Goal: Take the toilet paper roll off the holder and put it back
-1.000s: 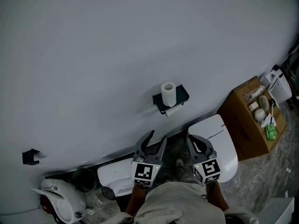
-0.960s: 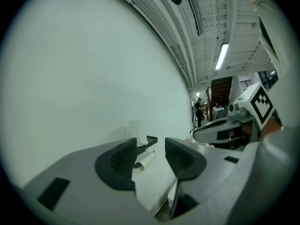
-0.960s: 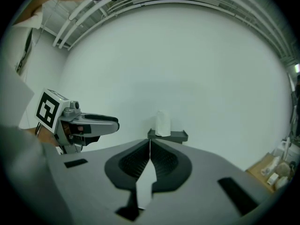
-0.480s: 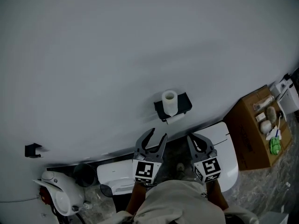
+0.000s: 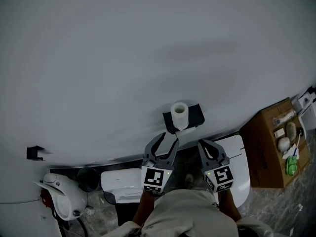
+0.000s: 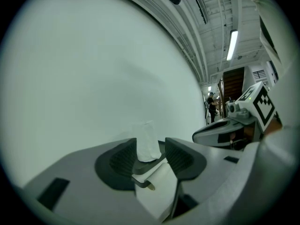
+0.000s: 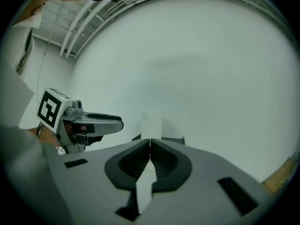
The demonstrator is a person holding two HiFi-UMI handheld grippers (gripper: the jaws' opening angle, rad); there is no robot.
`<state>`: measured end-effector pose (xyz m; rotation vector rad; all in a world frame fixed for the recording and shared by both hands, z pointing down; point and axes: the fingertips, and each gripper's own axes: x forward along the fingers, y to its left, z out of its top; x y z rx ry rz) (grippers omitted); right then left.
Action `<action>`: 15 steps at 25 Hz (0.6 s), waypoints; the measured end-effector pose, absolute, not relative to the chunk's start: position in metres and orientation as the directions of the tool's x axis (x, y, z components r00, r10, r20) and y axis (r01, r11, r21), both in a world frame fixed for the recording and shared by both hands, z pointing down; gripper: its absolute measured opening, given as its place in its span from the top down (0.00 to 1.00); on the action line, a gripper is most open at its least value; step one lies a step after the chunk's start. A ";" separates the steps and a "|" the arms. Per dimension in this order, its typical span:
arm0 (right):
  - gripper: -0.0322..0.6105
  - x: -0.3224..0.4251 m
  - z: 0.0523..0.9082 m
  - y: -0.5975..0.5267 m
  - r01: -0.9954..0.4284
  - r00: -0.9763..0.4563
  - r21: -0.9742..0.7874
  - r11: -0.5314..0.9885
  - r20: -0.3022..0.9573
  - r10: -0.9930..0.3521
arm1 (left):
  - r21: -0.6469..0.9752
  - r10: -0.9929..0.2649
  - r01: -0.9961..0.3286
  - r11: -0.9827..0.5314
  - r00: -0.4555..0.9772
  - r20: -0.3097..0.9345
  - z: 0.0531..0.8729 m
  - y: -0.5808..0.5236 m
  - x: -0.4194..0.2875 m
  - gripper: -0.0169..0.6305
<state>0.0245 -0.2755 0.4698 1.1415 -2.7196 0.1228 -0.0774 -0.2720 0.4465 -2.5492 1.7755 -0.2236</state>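
We judge the task to be at its very start. The white toilet paper roll [image 5: 179, 115] sits upright on the black wall-mounted holder [image 5: 195, 116], and neither tool touches it.

The left tool [image 5: 167, 141] is released. In the left gripper view its jaws stand apart with nothing pressed between them, and the roll [image 6: 146, 139] shows through the gap, straight ahead of the tips and beyond them. A loose white tail of paper [image 6: 157, 191] hangs below the roll, also in line with that gap.

The right tool [image 5: 206, 149] is clenched on nothing. In the right gripper view [image 7: 150, 144] its two pads meet along a thin seam. The roll [image 7: 151, 124] rises just above that seam, ahead of the tips and clear of them, with the holder [image 7: 173, 139] behind it against the pale grey wall [image 5: 123, 58].

In the head view the roll lies ahead of both tools, just beyond the left tool's tips and a little to the left of the right tool's line. A gap of bare wall shows between tips and paper.

All of the work is left, as far as we can see. The roll has yet to be gripped and lifted off its peg. Then it has to be carried clear and slid back on. The released left tool looks better placed for the first grasp.
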 end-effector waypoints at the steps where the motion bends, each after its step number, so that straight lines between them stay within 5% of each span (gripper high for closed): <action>1: 0.95 0.024 0.471 -0.279 -0.710 -0.689 -0.005 0.704 0.208 -0.694 | -0.103 -0.936 -0.932 -0.347 0.337 0.103 0.447 -0.275 -0.077 0.67; 15: 0.95 0.021 0.474 -0.311 -0.663 -0.734 -0.015 0.749 0.211 -0.646 | -0.104 -0.932 -0.933 -0.345 0.328 0.154 0.456 -0.308 -0.066 0.63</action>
